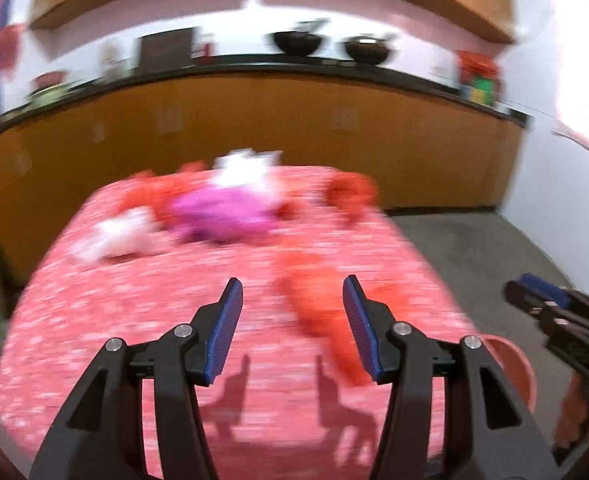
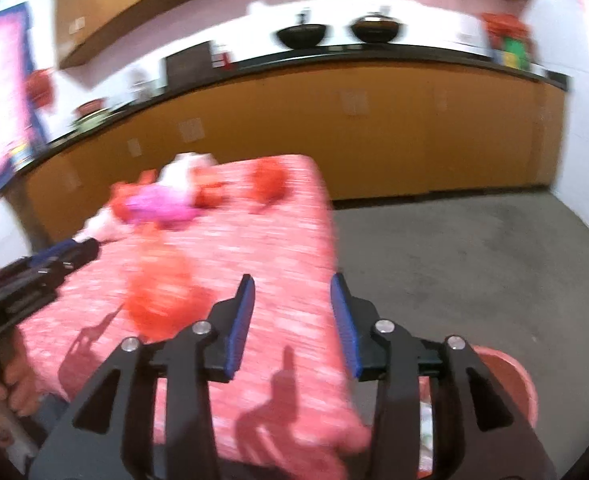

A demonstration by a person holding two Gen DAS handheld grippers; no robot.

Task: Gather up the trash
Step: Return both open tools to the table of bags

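The fingers (image 1: 230, 312) of the left gripper (image 1: 292, 294) stand apart with nothing between them, over the red-patterned tabletop (image 1: 134, 320); the right gripper (image 2: 292, 292) is likewise parted and empty; blurred trash (image 1: 222, 212), pink, white and orange, lies at the tabletop's far end; a red bin (image 2: 514, 376) sits below its near corner.

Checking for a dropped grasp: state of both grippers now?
Left gripper: open, nothing between the jaws.
Right gripper: open, nothing between the jaws.
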